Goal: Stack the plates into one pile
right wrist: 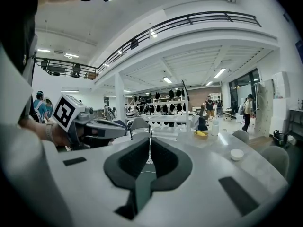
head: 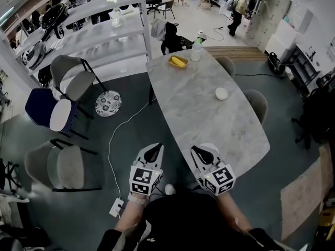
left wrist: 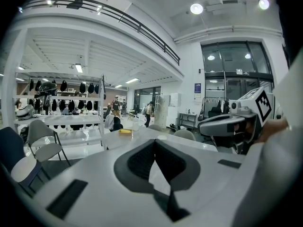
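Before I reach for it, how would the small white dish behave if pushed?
The small white dish looks low and wide, so it would probably slide rather than tip on the smooth stone-look table. Its material is unclear. If it is ceramic, it may feel slippery and could chip.

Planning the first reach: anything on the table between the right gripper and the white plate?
Nothing visible. Only bare table lies between the right gripper and the white plate. The yellow plate and the bottle beside it stand farther off, at the table's far end, out of that path.
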{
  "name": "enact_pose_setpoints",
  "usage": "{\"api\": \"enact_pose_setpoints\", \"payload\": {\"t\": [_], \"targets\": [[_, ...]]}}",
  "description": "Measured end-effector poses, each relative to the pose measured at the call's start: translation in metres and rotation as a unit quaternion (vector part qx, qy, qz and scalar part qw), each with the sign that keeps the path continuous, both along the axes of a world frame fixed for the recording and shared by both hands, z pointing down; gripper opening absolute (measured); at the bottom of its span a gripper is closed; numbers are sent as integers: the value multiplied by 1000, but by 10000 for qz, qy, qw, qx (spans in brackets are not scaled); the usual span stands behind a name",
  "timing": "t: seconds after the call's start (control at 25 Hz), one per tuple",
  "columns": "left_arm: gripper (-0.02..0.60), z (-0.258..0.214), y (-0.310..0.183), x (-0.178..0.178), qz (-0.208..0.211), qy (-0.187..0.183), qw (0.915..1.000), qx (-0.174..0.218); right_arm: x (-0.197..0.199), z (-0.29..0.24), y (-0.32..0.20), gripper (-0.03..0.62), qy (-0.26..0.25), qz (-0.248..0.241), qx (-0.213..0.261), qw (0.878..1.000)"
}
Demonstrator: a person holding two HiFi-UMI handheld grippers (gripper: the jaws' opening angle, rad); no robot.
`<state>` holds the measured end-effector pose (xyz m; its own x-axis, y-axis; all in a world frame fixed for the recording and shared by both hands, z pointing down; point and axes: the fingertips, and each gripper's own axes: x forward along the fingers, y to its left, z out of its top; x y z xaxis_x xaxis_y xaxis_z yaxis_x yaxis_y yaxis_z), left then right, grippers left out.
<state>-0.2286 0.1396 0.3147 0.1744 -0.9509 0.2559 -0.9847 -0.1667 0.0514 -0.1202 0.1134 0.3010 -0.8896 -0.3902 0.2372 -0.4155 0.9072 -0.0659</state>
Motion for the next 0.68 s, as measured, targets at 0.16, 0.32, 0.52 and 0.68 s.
{"api": "enact_pose_setpoints", "payload": {"t": [0.16, 0.32, 0.52, 0.68], "targets": [[8, 2, -3, 2, 7, 17, 10000, -23, 3, 1, -2, 28, 19, 21, 28, 10000], [9, 4, -5, 5, 53, 34, 10000, -47, 6, 1, -3, 28, 50, 76, 25, 10000], [9, 6, -11, 10, 153, 34, 9998, -79, 12, 0, -9, 28, 93, 165, 47, 9998], [9, 6, -11, 12, 198, 26, 9998, -84, 16, 0, -10, 28, 126, 214, 81, 9997]]}}
